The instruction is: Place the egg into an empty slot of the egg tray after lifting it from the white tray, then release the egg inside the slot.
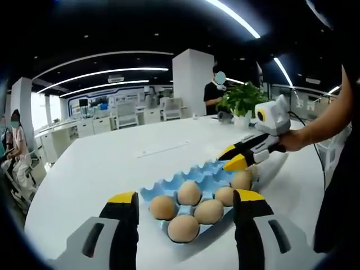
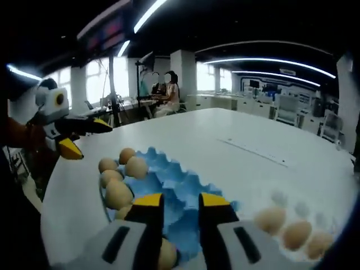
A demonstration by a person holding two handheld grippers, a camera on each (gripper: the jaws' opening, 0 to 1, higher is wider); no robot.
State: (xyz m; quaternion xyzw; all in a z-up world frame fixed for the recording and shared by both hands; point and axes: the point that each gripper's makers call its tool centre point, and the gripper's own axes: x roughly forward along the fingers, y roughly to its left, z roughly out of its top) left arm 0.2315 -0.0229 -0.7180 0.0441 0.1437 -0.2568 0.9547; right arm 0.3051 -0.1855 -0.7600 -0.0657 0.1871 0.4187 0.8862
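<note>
Step in hand, as best judged: between eggs. Neither pair of tongs carries one, so you look to be at the start of a fetch.

Left tongs (image 1: 185, 203): jaws spread wide, nothing between them, hovering low over the near end of the blue egg tray (image 1: 211, 169). Through the gap you see about six brown eggs seated in the near rows, one of them the nearest egg (image 1: 183, 228). The far rows of the blue tray look empty.

Right tongs (image 2: 179, 203): jaws standing a narrow gap apart, nothing held, poised over the blue egg tray (image 2: 171, 185) from the opposite side. In the left gripper view the same right tongs (image 1: 236, 159) reach in from the right, tips just above the tray's far edge, your hand (image 1: 292, 140) gripping the handle with the forearm stretched out level.

The eggs to be fetched: a row of loose eggs (image 2: 295, 233) lies at the lower right of the right gripper view, near the table (image 2: 270, 140) edge. They are blurred; pale rounded shapes around them may be the white tray, but you cannot tell for certain.

Next move, as a judgement: swing the right tongs toward that row, widen the jaws enough to straddle one egg, close gently, lift clear, then carry it to an empty blue slot. Risk: squeezing too hard, or knocking seated eggs.
</note>
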